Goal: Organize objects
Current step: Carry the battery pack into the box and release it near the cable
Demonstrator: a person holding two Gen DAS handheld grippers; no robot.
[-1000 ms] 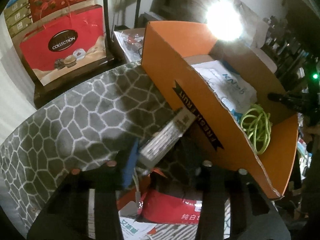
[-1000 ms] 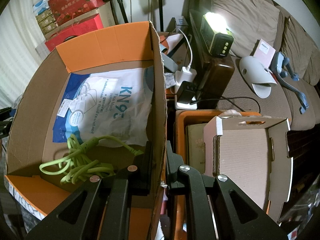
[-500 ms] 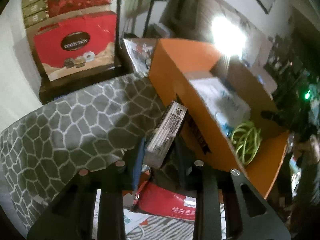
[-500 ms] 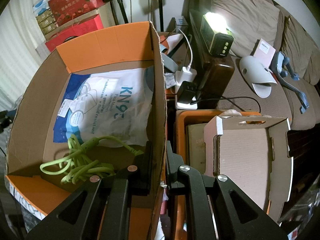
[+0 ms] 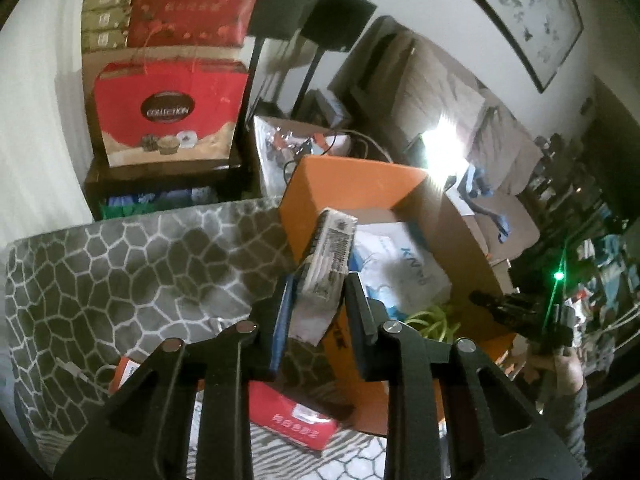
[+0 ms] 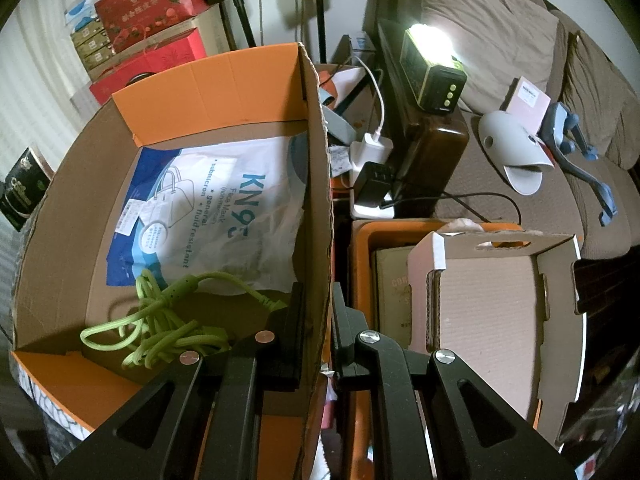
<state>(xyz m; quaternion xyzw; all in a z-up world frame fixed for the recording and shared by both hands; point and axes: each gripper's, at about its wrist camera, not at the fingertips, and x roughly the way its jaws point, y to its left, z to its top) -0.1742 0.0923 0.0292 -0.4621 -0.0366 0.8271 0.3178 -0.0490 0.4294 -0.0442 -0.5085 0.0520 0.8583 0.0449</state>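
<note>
Left gripper point(image 5: 316, 300) — my jaws closing on a small packet point(image 5: 328, 256), angled downward. Right gripper point(image 6: 318, 320) — jaws clamped on the cardboard box wall point(image 6: 318, 200), pointed steeply down; my hand point(image 5: 560, 368) at far right.

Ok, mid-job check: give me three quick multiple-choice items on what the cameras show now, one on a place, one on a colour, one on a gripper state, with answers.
1. Where does the green cable lie?
A. on the sofa
B. inside the orange box
C. on the patterned cloth

2. What colour is the bag marked COLLECTION?
A. red
B. blue
C. black

3. What is the right gripper doing?
A. hanging open over the box
B. holding the cable
C. clamped on the box wall

Answers: 1 B, it is coiled on the box floor beside the mask pack. 2 A, its front is red. 3 C, the wall stands between its shut fingers.
</note>
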